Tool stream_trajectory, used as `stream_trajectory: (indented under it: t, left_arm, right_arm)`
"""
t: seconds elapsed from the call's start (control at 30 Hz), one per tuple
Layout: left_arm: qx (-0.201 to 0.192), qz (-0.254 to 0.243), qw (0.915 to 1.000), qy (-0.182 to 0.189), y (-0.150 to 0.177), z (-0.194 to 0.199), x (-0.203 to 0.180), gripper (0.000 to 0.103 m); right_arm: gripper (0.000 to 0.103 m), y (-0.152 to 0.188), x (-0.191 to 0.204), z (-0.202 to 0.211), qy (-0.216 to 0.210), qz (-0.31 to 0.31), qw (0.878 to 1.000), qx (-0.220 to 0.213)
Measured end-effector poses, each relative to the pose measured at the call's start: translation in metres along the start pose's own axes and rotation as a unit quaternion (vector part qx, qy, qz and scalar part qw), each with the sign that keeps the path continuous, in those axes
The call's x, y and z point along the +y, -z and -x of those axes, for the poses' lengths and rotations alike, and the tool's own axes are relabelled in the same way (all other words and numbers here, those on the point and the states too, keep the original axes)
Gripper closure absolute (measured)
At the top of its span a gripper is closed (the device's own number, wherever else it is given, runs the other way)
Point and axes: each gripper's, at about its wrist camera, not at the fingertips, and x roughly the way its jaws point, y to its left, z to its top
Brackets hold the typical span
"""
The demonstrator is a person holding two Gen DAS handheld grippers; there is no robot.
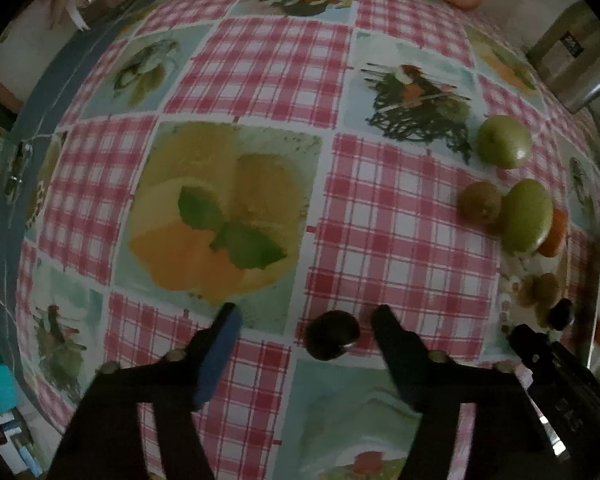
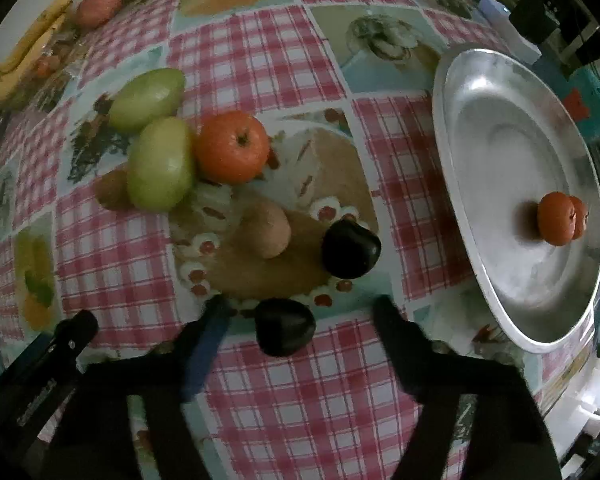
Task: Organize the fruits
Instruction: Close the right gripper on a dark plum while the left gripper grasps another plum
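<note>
Checked red-and-white tablecloth (image 2: 260,60) bears scattered fruit; metal tray (image 2: 480,92) rightward.

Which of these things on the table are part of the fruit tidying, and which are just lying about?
Part of it: dark plums, kiwi, orange, green fruits, metal tray.

Just lying about: steel container, patterned tablecloth.

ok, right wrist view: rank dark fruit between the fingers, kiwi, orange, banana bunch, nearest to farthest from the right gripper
1. Dark fruit, lying between the right gripper's fingers, pads not touching it.
2. Kiwi, just beyond, centre of the cloth.
3. Orange, further up-left, beside the green fruits.
4. Banana bunch, far upper-left edge.
</note>
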Motion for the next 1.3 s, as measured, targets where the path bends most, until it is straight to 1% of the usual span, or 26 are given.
stream_trajectory:
  t: [0.03, 0.1, 0.17, 0.23, 0.3, 0.37, 0.43, 0.47, 0.67, 0.73, 0.83, 0.9, 1.13, 1.3]
  left_arm:
    - [0.0, -0.003, 1.0, 0.0, -0.001, 0.001, -0.001, 0.039]
    - [0.0, -0.008, 1.0, 0.0, -0.002, 0.002, -0.004, 0.045]
    - [0.0, -0.011, 0.9999, 0.003, -0.001, 0.004, -0.006, 0.054]
    - [0.002, -0.011, 0.9999, 0.007, -0.003, 0.005, -0.007, 0.056]
    - [0.006, -0.008, 0.9999, 0.011, -0.003, 0.005, -0.01, 0.06]
    - [0.007, -0.003, 0.9998, 0.019, -0.001, 0.006, -0.01, 0.069]
    - [0.009, 0.004, 0.9993, 0.037, -0.001, 0.006, -0.006, 0.075]
    - [0.01, 0.007, 0.999, 0.043, -0.002, 0.006, -0.005, 0.075]
    - [0.007, 0.019, 0.9984, 0.053, -0.004, 0.009, 0.0, 0.077]
    - [0.003, 0.024, 0.9984, 0.051, -0.006, 0.014, 0.001, 0.077]
    - [-0.003, 0.033, 0.9976, 0.061, -0.006, 0.025, 0.009, 0.077]
    - [-0.015, 0.036, 0.997, 0.067, -0.007, 0.035, 0.009, 0.077]
    - [-0.057, 0.033, 0.9952, 0.073, -0.011, 0.075, 0.012, 0.077]
    - [-0.081, 0.027, 0.9936, 0.074, -0.005, 0.09, 0.008, 0.077]
  right_arm:
    - [0.044, -0.001, 0.001, 0.002, -0.001, 0.001, 1.0, 0.0]
    - [0.048, -0.003, 0.004, 0.004, -0.003, 0.004, 1.0, 0.001]
    - [0.055, -0.005, 0.006, 0.005, -0.003, 0.004, 1.0, 0.002]
    - [0.068, -0.006, 0.008, 0.007, -0.005, 0.002, 1.0, 0.003]
    - [0.073, -0.005, 0.006, 0.008, -0.016, -0.001, 1.0, 0.006]
    - [0.073, -0.005, 0.004, 0.01, -0.021, -0.006, 1.0, 0.008]
    - [0.073, -0.005, 0.001, 0.011, -0.024, -0.009, 1.0, 0.01]
    - [0.073, -0.005, 0.0, 0.011, -0.026, -0.011, 1.0, 0.012]
    - [0.073, -0.008, -0.011, 0.011, -0.037, -0.019, 0.999, 0.016]
    - [0.073, -0.009, -0.012, 0.01, -0.037, -0.019, 0.999, 0.016]
    - [0.074, -0.009, -0.013, 0.01, -0.042, -0.023, 0.999, 0.018]
    - [0.074, -0.009, -0.015, 0.014, -0.049, -0.029, 0.998, 0.018]
    - [0.074, -0.014, -0.025, 0.054, -0.094, -0.041, 0.994, -0.027]
    - [0.074, -0.017, -0.033, 0.078, -0.108, -0.052, 0.991, -0.057]
